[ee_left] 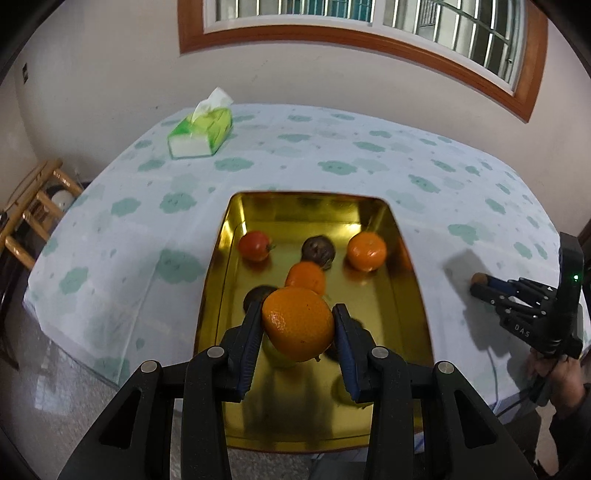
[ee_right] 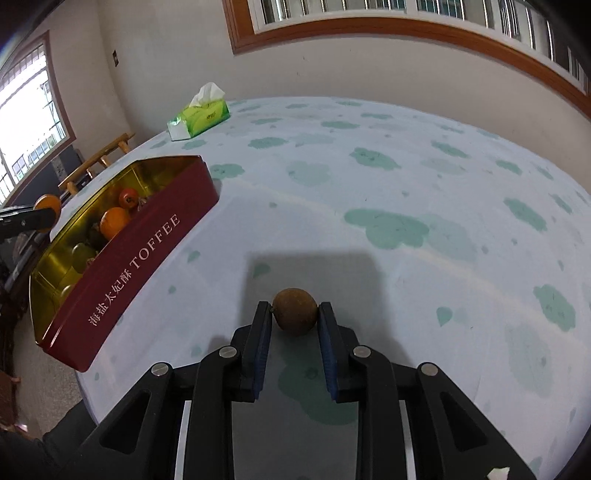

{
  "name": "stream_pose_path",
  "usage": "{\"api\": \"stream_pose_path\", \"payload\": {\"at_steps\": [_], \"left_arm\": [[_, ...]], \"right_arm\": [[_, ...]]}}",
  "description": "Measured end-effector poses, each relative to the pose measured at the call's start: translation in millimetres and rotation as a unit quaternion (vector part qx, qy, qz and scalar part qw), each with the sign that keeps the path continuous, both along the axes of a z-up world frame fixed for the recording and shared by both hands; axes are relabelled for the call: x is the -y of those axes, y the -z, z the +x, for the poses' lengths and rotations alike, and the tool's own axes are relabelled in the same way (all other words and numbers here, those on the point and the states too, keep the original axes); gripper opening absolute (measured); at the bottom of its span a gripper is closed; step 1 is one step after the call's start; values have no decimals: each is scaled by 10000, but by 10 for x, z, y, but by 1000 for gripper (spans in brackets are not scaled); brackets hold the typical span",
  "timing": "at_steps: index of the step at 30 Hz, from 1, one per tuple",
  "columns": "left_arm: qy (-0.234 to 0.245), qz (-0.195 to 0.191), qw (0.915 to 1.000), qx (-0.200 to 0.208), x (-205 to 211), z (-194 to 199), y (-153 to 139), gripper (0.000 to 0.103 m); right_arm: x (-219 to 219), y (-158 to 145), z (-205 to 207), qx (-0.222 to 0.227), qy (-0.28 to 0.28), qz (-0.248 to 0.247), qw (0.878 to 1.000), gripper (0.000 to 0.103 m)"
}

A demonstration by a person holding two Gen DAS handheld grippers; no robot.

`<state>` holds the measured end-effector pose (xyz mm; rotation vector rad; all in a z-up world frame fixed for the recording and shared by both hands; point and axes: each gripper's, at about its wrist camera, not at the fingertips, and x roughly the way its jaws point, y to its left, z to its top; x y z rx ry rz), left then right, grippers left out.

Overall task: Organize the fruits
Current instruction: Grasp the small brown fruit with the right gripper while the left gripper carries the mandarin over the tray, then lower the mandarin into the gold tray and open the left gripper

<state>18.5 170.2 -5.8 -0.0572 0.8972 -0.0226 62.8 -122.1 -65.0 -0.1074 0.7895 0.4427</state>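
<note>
A: What's on the cloud-print tablecloth [ee_right: 369, 192]?

B: One toffee tin [ee_right: 147, 243] at nine o'clock. Inside: two oranges [ee_left: 366, 251], one tomato [ee_left: 254, 245], some dark fruits.

A: The tongs?

B: Left gripper [ee_left: 297, 325] clenches a third orange [ee_left: 297, 323] over the tin; right gripper [ee_right: 294, 314] grips one brown fruit [ee_right: 295, 311] on the cloth.

A home dining room: cloud-print cloth on the worktop [ee_right: 369, 184], tissue pack [ee_left: 201, 129], wooden chair [ee_left: 33, 210], barred window [ee_left: 369, 14].
</note>
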Motion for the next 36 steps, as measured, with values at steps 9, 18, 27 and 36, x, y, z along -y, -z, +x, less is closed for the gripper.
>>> {"api": "stream_pose_path", "payload": {"at_steps": [9,18,27,36], "left_arm": [[201,-78,9998,42,70,25,23,39],[586,101,9981,144,385,186,25,39],[706,133,9973,134,531,347,96,39],[795,260,9964,139,666,462,153,39]], "right_arm": [[32,12,7,-18,36,80,10000,23],[30,8,5,-44,37,129,9999,24],[30,10,6,-45,37,128,9999,24],[29,8,6,-48,38,132,9999,24]]}}
